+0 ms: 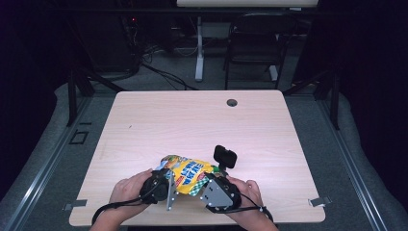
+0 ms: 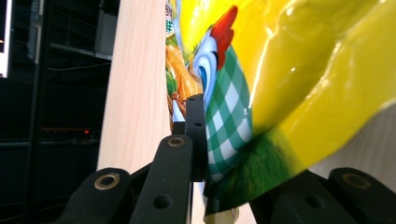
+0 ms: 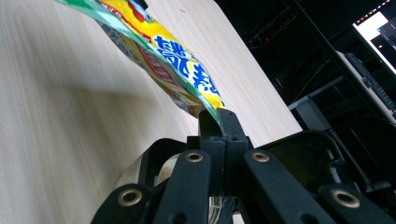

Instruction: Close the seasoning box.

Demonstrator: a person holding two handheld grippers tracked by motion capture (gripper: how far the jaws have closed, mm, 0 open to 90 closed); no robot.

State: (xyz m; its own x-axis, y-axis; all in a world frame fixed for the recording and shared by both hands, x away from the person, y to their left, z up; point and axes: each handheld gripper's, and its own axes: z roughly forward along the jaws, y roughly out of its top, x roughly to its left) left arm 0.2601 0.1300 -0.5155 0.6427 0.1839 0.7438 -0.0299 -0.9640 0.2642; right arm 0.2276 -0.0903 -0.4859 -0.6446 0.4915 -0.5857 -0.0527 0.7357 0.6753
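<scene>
Between the fingers (image 3: 219, 126) of the right gripper (image 3: 218, 122), in the right gripper view, sits the thin sealed edge of a yellow snack bag (image 3: 177, 65); the two black fingers are pressed flat together on it, and the bag runs from there toward the upper left of the frame, lifted above the pale wood tabletop (image 3: 56, 140). At the lower middle of the left gripper view, the left gripper (image 2: 233, 177) has the bag's green, checkered corner (image 2: 233, 116) between its fingers (image 2: 195, 135); one finger lies against the printed face, the other sits under the crumpled foil at the lower right, so they stand narrow with the bag pinched between them. The bag bulges yellow across the upper right of that frame.

From above, the bag (image 1: 188, 174) hangs between the two grippers at the lower middle of the frame, near the tabletop's (image 1: 192, 120) front edge. The left gripper (image 1: 166, 185) takes its left end and the right gripper (image 1: 204, 185) its right end, each with a hand (image 1: 130, 190) wrapped around its body; the other hand (image 1: 248, 192) sits at the lower right of the bag. A small round hole (image 1: 232, 102) marks the tabletop's far side. Beyond it, on the floor at the top of the frame, stands a dark chair (image 1: 255, 38).
</scene>
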